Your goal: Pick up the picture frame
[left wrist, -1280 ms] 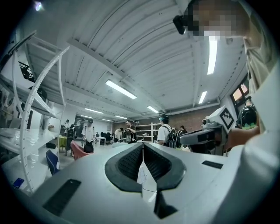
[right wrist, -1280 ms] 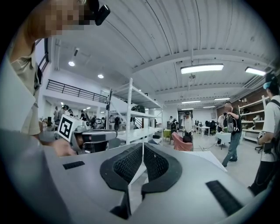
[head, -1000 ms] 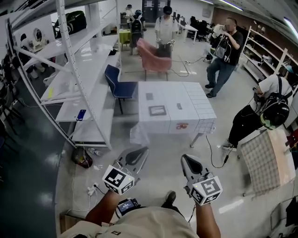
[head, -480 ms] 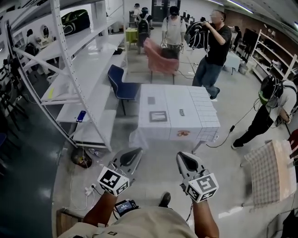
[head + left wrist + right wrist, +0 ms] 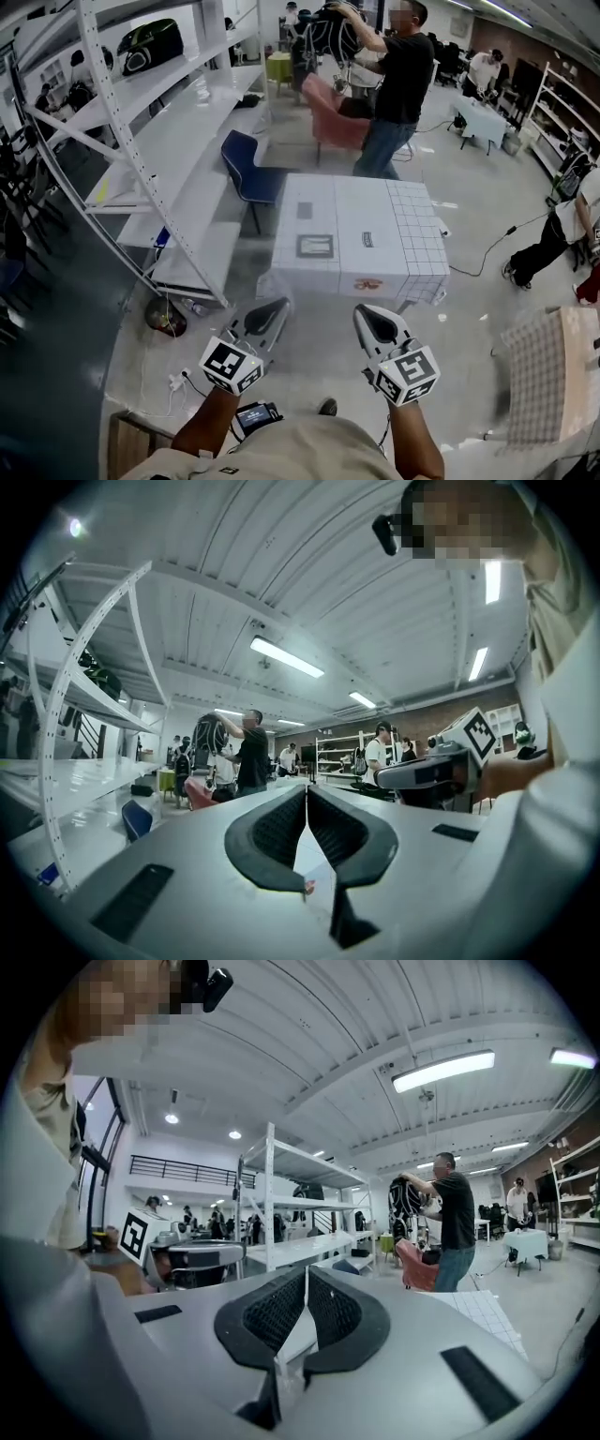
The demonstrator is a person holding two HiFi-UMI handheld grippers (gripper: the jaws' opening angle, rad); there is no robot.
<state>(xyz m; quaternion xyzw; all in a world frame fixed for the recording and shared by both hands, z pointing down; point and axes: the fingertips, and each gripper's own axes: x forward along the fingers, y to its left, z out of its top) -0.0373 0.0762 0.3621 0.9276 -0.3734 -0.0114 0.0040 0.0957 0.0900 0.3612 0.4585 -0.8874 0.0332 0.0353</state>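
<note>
The picture frame [image 5: 316,247], a small grey rectangle with a dark border, lies flat on the white-clothed table [image 5: 394,262] ahead of me. My two grippers are held level over the floor, short of the table's near edge. The left gripper [image 5: 279,304] points at the table's near left corner and its jaws are shut with nothing in them. The right gripper [image 5: 365,313] points at the near edge, also shut and empty. In the left gripper view the black pads [image 5: 281,832] meet along a line. In the right gripper view the pads [image 5: 333,1312] touch too.
A white shelving rack [image 5: 131,178] runs along the left, with a blue chair [image 5: 246,169] beside the table's far left corner. Behind the table a person in a black shirt [image 5: 398,84] lifts a backpack near a pink armchair [image 5: 333,122]. Cables and a power strip [image 5: 180,382] lie on the floor at left; a checked table [image 5: 553,375] stands at right.
The table and picture frame have come closer and sit lower in the head view. The person in black has walked from the right to behind the table, raising a backpack. Both grippers stay shut.
</note>
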